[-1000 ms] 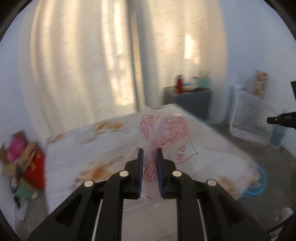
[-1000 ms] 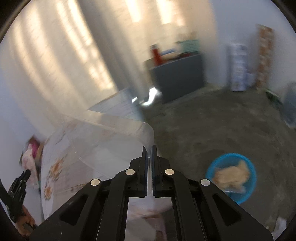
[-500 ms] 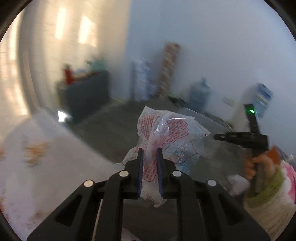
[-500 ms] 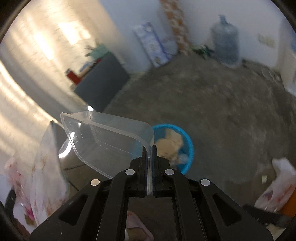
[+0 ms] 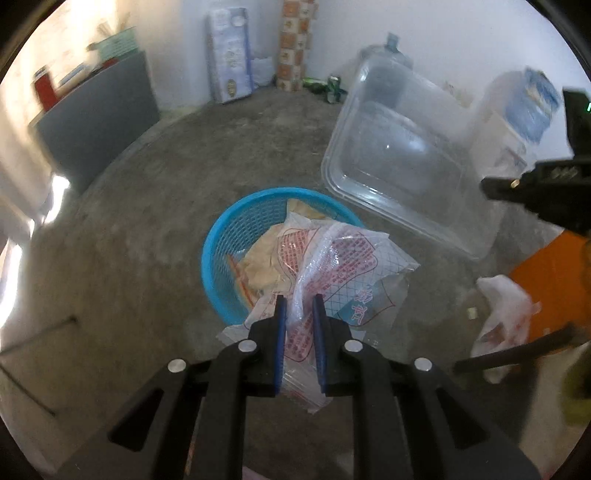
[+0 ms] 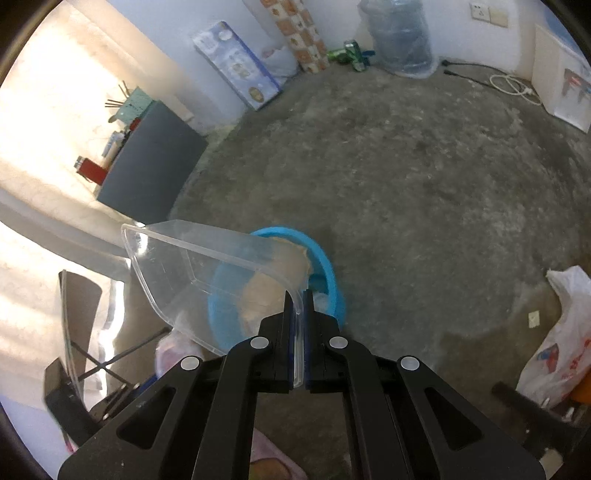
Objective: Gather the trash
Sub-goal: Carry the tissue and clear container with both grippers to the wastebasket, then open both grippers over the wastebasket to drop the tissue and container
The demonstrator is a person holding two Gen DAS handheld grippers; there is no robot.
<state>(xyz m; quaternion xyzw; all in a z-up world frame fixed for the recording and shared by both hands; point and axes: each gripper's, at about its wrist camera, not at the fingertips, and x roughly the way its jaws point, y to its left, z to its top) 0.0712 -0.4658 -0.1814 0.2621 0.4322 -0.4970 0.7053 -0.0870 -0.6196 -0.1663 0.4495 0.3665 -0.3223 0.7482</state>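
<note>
My left gripper (image 5: 298, 306) is shut on a crumpled clear plastic bag with red print (image 5: 332, 266) and holds it above the near rim of a blue trash basket (image 5: 229, 240) on the floor. The basket holds tan paper trash (image 5: 262, 262). My right gripper (image 6: 299, 299) is shut on the rim of a clear plastic container (image 6: 192, 273), held over the same basket (image 6: 332, 273). That container also shows in the left wrist view (image 5: 399, 155), with the right gripper at the far right (image 5: 546, 184).
Bare concrete floor (image 6: 424, 166) surrounds the basket. A white plastic bag (image 6: 554, 350) lies on the floor at the right, beside something orange. A grey cabinet (image 6: 155, 162), a water jug (image 6: 399, 33) and boxes (image 6: 236, 62) stand along the wall.
Both grippers swung from the table and curtain side toward the floor and now point down at the blue basket. Each kept hold of its item.
</note>
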